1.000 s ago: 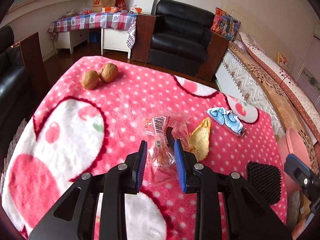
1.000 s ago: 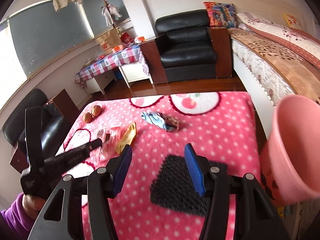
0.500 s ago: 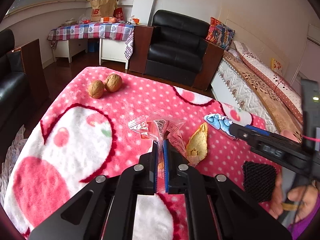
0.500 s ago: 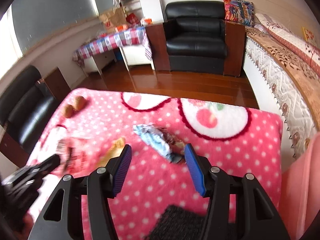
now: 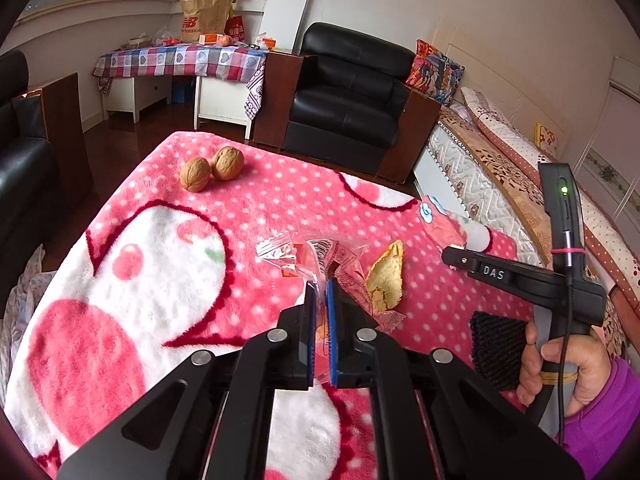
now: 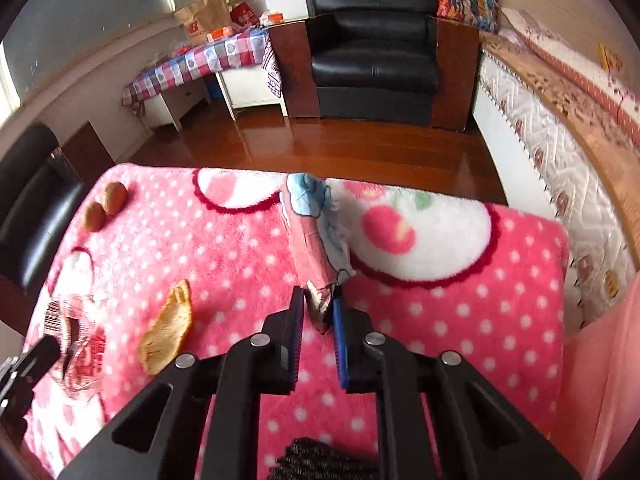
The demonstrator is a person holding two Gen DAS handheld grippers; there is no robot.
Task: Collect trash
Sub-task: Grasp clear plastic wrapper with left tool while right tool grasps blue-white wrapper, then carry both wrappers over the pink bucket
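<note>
My left gripper [image 5: 319, 284] is shut on a clear plastic wrapper with red print [image 5: 316, 250], whose crumpled end sticks up past the pads. A yellow peel [image 5: 386, 276] lies just right of it on the pink blanket [image 5: 160, 264]. The jaws of my right gripper [image 6: 319, 300] are closing, and the pads pinch the near end of a blue and pink wrapper [image 6: 314, 232], which stands up from the blanket. In the left wrist view the right gripper [image 5: 450, 255] comes in from the right, held by a hand in a purple sleeve.
Two walnuts [image 5: 212, 168] sit at the far left of the blanket. A black mesh pad [image 5: 496, 352] lies near the front right edge. A pink bin [image 6: 600, 360] stands off the right edge. An armchair, a bed and a checked table ring the room.
The left jaws closed on the clear wrapper. The right gripper swung from over the black pad to the blue and pink wrapper and closed on its end, and the wrapper now stands up.
</note>
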